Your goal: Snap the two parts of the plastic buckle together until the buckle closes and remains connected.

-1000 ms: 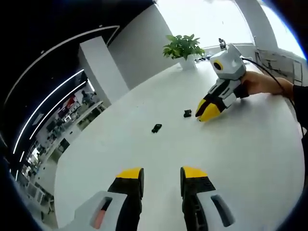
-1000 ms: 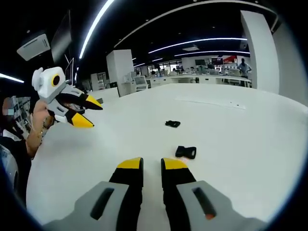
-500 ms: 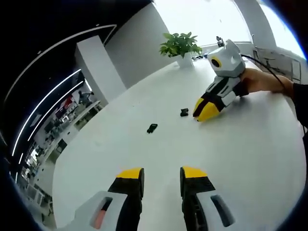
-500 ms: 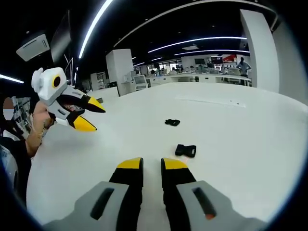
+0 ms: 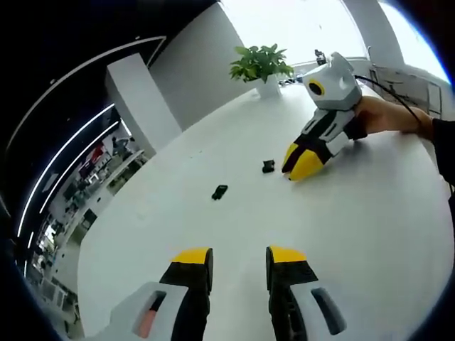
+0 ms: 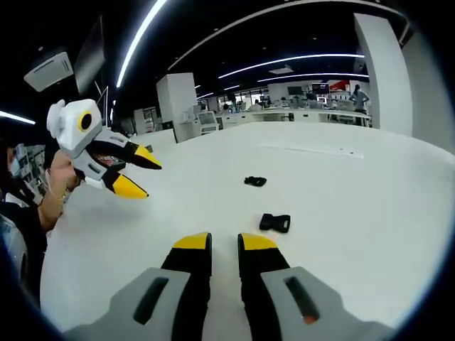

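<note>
Two black buckle parts lie apart on the white table (image 5: 370, 234). In the left gripper view the nearer part (image 5: 220, 192) lies left of the farther part (image 5: 268, 166). My left gripper (image 5: 238, 259) is open and empty, well short of both. My right gripper (image 5: 302, 165), held by a hand (image 5: 387, 117), points down just right of the farther part. In the right gripper view one part (image 6: 274, 224) lies just ahead of my right gripper (image 6: 225, 245), whose jaws stand a narrow gap apart with nothing between them. The other part (image 6: 255, 182) lies beyond. My left gripper (image 6: 141, 174) hovers open at the left.
A potted plant (image 5: 260, 65) stands at the table's far edge. The white table (image 6: 355, 185) spreads wide around the parts. A person's hand (image 6: 55, 186) and sleeve are at the left. Office desks and pillars lie beyond the table.
In the right gripper view my left gripper has drifted a little right and down, toward the parts. The left gripper view has shifted slightly with it. Both buckle parts lie where they were.
</note>
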